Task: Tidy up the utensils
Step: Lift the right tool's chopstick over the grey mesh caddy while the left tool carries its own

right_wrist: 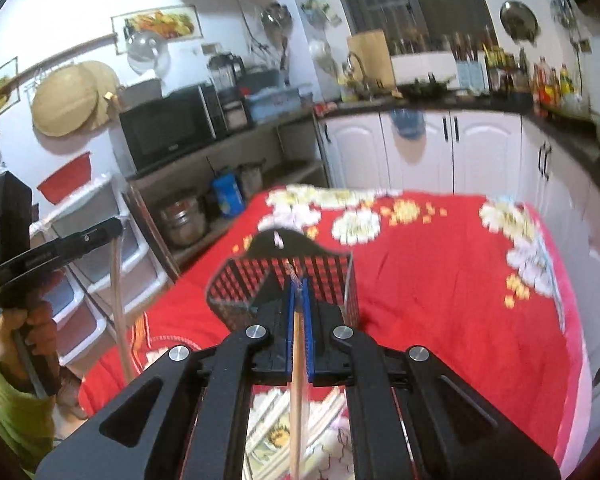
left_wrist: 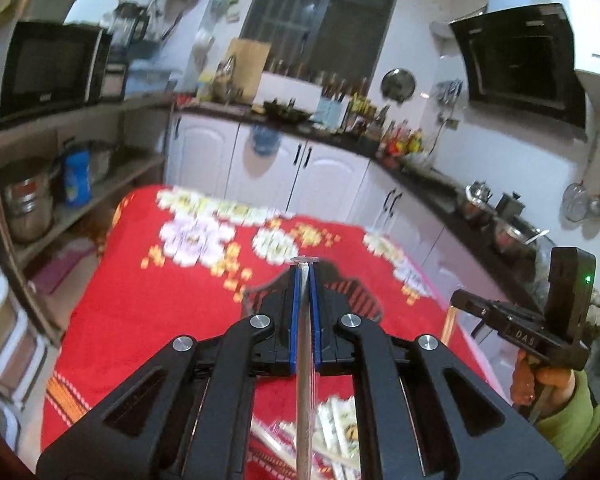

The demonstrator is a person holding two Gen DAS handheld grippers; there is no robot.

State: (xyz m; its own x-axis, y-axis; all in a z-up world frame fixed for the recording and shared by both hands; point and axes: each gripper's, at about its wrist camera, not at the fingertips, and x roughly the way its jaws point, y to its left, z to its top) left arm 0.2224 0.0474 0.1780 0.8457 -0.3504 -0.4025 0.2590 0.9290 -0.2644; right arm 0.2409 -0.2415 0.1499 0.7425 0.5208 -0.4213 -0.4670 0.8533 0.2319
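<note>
On the left, my left gripper [left_wrist: 305, 270] has its jaws clenched on a slim, pale silvery chopstick in a clear wrapper [left_wrist: 303, 380]. The stick runs lengthwise between the blue pads, its tip just past them at the far end and its tail trailing back toward me under the gripper body.

Ahead of both grippers stands the black wire-mesh utensil basket [right_wrist: 236, 300], upright on the table under the red flowered cloth [right_wrist: 440, 292]. From the left wrist view it sits just beyond and slightly right of the left jaws, mostly hidden behind them. From the right wrist view it lies dead ahead, its open top just past the fingertips.

On the right, my right gripper [right_wrist: 299, 282] is likewise clenched, on a light wooden chopstick in a clear wrapper [right_wrist: 296, 392] lying along the pads with the wrapper end poking out at the far tip.

Near me, more wrapped utensils [right_wrist: 272, 432] lie flat on the cloth below both grippers.

I judge the right hand slightly better lined up with the basket. Both sticks point roughly along the grippers toward it, so each needs tipping end-down over the opening before I let go.
</note>
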